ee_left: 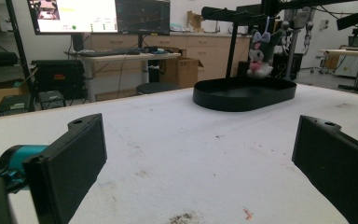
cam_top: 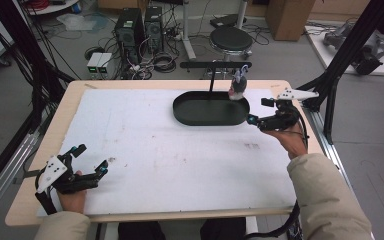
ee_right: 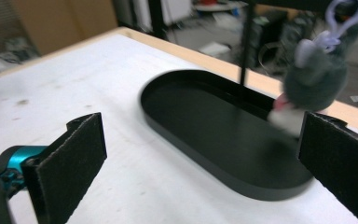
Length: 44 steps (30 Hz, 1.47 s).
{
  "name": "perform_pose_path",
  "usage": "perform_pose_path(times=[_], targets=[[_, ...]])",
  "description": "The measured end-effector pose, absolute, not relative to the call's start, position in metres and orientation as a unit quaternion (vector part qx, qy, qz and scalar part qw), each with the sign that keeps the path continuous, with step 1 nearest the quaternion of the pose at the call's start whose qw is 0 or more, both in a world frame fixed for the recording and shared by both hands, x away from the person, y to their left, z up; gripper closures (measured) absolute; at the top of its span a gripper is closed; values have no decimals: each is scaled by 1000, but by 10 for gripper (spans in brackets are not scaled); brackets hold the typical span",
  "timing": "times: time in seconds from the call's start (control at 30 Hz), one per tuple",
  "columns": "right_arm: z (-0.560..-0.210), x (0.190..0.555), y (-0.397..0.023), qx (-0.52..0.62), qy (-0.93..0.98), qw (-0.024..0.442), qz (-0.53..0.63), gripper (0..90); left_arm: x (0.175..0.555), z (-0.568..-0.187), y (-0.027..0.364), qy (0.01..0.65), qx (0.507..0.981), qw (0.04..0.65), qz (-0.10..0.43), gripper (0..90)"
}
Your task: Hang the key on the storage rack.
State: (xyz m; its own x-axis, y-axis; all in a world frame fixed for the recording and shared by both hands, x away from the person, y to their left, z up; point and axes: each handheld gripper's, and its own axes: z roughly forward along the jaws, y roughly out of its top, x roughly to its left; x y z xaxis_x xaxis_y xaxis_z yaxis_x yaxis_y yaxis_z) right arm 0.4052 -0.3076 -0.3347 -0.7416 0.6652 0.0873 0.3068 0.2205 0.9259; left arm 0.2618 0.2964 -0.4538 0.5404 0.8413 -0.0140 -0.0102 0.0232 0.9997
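Observation:
A black oval tray [cam_top: 192, 116] [ee_left: 223, 100] [ee_right: 200, 137] lies at the back middle of the white table mat. From its rear rises a thin black post with a crossbar [cam_top: 215, 64]. A small grey and white plush toy [cam_top: 238, 87] [ee_left: 259, 59] [ee_right: 313, 79] hangs by a pale loop from the bar, over the tray's right end. My right gripper [cam_top: 260, 111] is open just right of the tray, jaws pointing at it, a little short of the toy. My left gripper [cam_top: 90, 160] is open at the near left corner with nothing between its jaws.
The white mat [cam_top: 170, 150] covers most of the wooden table [cam_top: 75, 90]. Black frame struts [cam_top: 340, 55] stand at the right edge. Behind the table are a stool [cam_top: 231, 39], computer towers [cam_top: 130, 30] and cables on the floor.

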Motion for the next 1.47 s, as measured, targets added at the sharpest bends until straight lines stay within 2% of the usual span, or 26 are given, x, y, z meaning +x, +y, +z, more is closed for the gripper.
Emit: perform_pose_path(times=[0.17, 0.6, 1.1, 1.13, 1.47], targets=[[-358, 382, -312, 285, 742, 180, 580, 6, 262, -454, 296, 340, 613, 628, 339, 34], [-415, 344, -315, 283, 710, 166, 624, 5, 262, -454, 296, 340, 612, 628, 340, 33], [-450, 320, -309, 280, 702, 210, 620, 6, 262, -454, 296, 340, 614, 628, 336, 34], [-449, 318, -308, 283, 696, 226, 620, 6, 262, -454, 296, 340, 614, 627, 337, 34], [-450, 318, -311, 295, 686, 219, 628, 6, 262, -454, 296, 340, 614, 627, 338, 34]])
